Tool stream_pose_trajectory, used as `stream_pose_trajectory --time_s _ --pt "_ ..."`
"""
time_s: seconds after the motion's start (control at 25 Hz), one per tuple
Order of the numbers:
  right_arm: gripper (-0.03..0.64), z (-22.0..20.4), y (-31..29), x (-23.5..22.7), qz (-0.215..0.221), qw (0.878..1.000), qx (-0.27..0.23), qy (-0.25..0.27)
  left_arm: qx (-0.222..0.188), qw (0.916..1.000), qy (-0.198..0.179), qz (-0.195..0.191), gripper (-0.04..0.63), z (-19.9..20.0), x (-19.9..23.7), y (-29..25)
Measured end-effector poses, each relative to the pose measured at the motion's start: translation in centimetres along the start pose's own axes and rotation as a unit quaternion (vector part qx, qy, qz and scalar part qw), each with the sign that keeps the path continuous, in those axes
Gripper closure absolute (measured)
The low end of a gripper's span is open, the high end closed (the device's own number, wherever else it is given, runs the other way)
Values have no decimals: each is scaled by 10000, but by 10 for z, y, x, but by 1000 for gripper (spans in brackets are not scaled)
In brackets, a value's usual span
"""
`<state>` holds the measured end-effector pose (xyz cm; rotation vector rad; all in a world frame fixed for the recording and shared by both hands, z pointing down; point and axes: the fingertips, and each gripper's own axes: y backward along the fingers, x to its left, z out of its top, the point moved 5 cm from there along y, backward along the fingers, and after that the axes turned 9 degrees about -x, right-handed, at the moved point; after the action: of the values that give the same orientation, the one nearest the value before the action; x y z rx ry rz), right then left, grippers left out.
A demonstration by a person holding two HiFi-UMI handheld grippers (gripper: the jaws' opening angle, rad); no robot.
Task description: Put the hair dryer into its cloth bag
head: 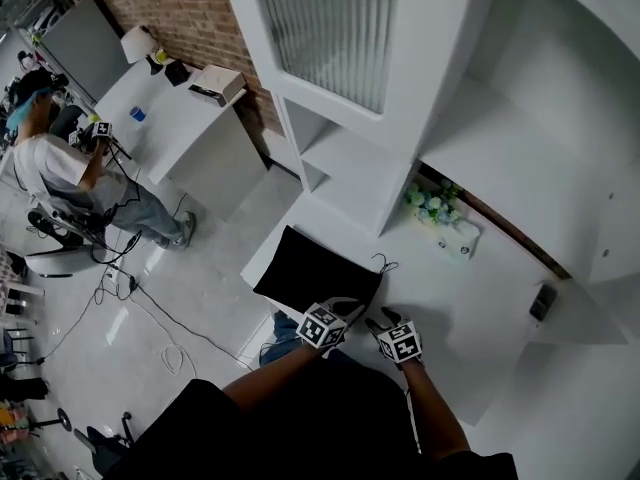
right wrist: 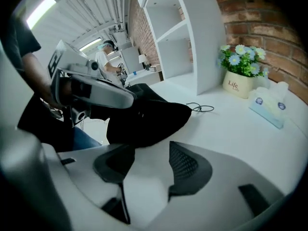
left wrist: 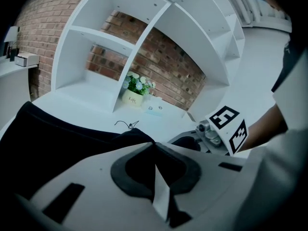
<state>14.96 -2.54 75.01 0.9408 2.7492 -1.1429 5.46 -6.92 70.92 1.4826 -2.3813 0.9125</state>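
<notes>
The black cloth bag [head: 315, 273] lies flat on the white table [head: 480, 308], its mouth toward me. My left gripper [head: 344, 308] is shut, and in the left gripper view its tips [left wrist: 153, 146] pinch the near edge of the bag [left wrist: 57, 138]. Just to the right of the bag's corner, my right gripper [head: 378, 321] stands open. In the right gripper view nothing lies between its jaws [right wrist: 150, 150]; the bag [right wrist: 144, 117] is ahead of them, with the left gripper [right wrist: 91, 93] on it. No hair dryer shows in any view.
The bag's drawstring [right wrist: 202, 108] trails onto the table. A flower pot [head: 430, 205] and a tissue pack [right wrist: 268, 107] stand by the white shelf unit [head: 370, 148] at the back. A small dark object [head: 542, 301] lies at the right. A person [head: 60, 168] sits far left.
</notes>
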Motion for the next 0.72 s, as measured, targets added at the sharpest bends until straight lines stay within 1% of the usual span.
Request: stream_pose_trajectory --time_s 0.16,0.24,0.32,0.48,0.56,0.72 --pt "376 -18 17 9 4 9999 83 122 289 9996 -73 22 565 -14 -4 -7" --pt "365 -26 22 13 62 9999 93 -44 360 9992 -111 111 565 -22 -3 -11" --pt "345 -33 27 14 111 9994 56 -315 368 9990 -149 196 565 -27 -4 -14" --pt "342 -38 33 15 69 9978 -198 -627 219 9992 -279 199 555 -27 -11 -13" --pt "341 -37 34 18 23 9971 -355 -669 71 9996 -202 162 497 -25 -17 -5" --pt "339 -30 38 21 3 9964 -527 -668 -147 9997 -198 76 491 -28 -31 13"
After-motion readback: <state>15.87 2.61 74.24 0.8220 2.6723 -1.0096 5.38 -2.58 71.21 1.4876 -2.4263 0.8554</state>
